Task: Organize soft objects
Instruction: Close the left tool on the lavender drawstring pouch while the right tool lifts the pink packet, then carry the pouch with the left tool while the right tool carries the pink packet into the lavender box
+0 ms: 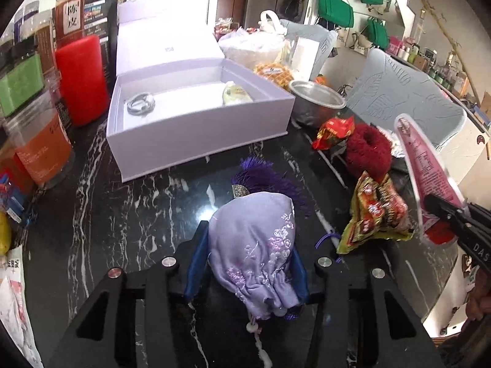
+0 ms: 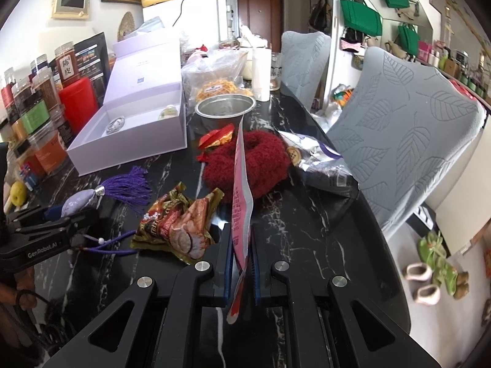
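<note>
One silky embroidered pouch (image 1: 254, 245), fringed purple tassel (image 1: 260, 176)

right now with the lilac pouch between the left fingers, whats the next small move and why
Probably lift the lilac pouch slightly and carry it toward the open white box. The left gripper has its blue pads against the pouch's sides, the purple tassel points boxward, and the box has bare floor. The right gripper is clamping a pink packet.
</note>
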`<move>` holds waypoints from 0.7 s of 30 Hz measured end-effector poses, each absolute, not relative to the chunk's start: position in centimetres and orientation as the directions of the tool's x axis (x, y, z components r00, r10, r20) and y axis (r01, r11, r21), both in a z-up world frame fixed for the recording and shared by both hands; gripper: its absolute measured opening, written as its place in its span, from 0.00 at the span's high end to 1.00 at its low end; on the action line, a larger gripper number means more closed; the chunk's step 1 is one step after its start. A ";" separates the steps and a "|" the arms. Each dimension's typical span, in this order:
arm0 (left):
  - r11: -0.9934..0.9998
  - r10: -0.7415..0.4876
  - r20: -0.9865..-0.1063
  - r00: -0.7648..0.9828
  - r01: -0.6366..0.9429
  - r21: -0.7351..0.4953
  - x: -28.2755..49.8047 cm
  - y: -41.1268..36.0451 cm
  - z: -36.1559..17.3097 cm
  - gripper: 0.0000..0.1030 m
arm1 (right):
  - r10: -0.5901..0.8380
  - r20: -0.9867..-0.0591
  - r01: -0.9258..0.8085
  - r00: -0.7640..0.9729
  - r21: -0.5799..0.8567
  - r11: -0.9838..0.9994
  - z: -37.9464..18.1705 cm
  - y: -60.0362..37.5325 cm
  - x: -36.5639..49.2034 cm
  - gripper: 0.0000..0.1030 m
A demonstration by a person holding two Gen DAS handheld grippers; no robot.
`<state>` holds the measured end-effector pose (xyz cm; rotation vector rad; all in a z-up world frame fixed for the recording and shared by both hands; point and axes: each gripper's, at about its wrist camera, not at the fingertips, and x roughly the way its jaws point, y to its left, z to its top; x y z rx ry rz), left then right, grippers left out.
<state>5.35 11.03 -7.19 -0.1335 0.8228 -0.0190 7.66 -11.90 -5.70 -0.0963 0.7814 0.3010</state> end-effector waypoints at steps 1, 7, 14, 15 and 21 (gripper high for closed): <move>0.992 -0.068 -0.722 0.688 -0.033 -0.124 5.3 11.0 -6.8 0.54 | 0.234 -0.703 -0.305 0.672 0.025 0.952 -5.6 -11.8 7.6 0.90; 0.993 -0.049 -0.679 0.733 -0.038 -0.113 4.6 11.4 -4.2 0.54 | 0.264 -0.689 -0.333 0.675 0.035 0.942 -4.7 -11.1 7.1 0.90; 0.991 -0.011 -0.652 0.759 -0.077 -0.106 3.5 12.8 -2.5 0.54 | 0.315 -0.675 -0.385 0.668 0.048 0.921 -3.8 -9.3 6.6 0.90; 0.991 -0.005 -0.649 0.761 -0.083 -0.106 3.4 13.0 -2.4 0.54 | 0.322 -0.673 -0.394 0.666 0.048 0.918 -3.7 -9.0 6.5 0.90; 0.987 0.037 -0.621 0.783 -0.124 -0.098 2.9 14.8 -1.1 0.54 | 0.373 -0.659 -0.453 0.653 0.054 0.890 -3.1 -6.9 6.3 0.90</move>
